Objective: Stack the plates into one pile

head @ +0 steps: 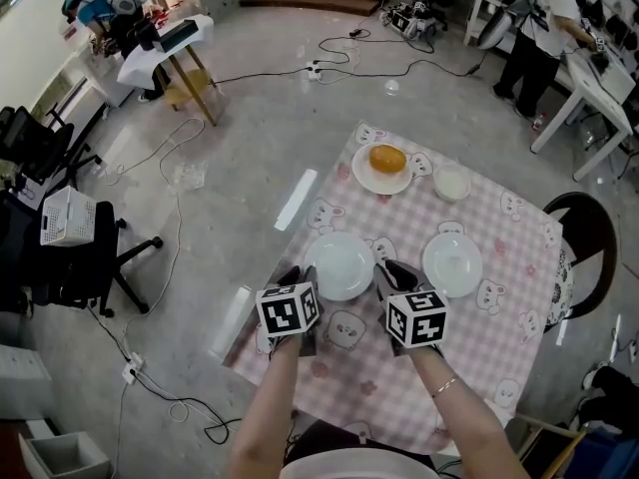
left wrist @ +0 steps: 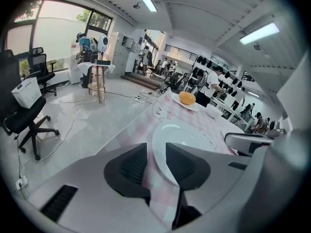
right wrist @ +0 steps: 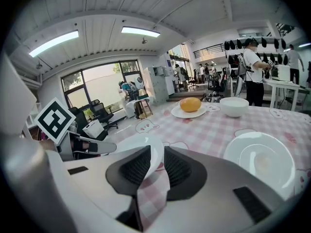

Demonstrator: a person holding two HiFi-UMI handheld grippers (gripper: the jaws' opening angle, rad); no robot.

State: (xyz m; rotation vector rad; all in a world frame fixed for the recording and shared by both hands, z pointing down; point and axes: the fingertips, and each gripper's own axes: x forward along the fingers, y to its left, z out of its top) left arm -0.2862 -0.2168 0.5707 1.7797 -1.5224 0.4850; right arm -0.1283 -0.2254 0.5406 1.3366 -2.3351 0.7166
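Observation:
Two empty white plates lie on the pink checked tablecloth (head: 499, 347): one in the middle (head: 339, 265), one to its right (head: 452, 263). A third plate (head: 371, 180) at the far side carries an orange bun (head: 387, 158). My left gripper (head: 303, 275) sits at the middle plate's left rim, my right gripper (head: 387, 270) at its right rim. In the left gripper view the plate's (left wrist: 187, 135) edge shows through the gap of the left gripper (left wrist: 155, 161), pads apart and not pressing. The right gripper (right wrist: 156, 161) likewise frames that plate's (right wrist: 131, 143) rim; both are open.
A white bowl (head: 452, 183) stands beside the bun plate. A dark chair (head: 589, 230) is at the table's right side, an office chair (head: 60, 257) on the floor at left. Cables (head: 175, 208) run over the floor. A person (head: 539, 28) stands at benches far right.

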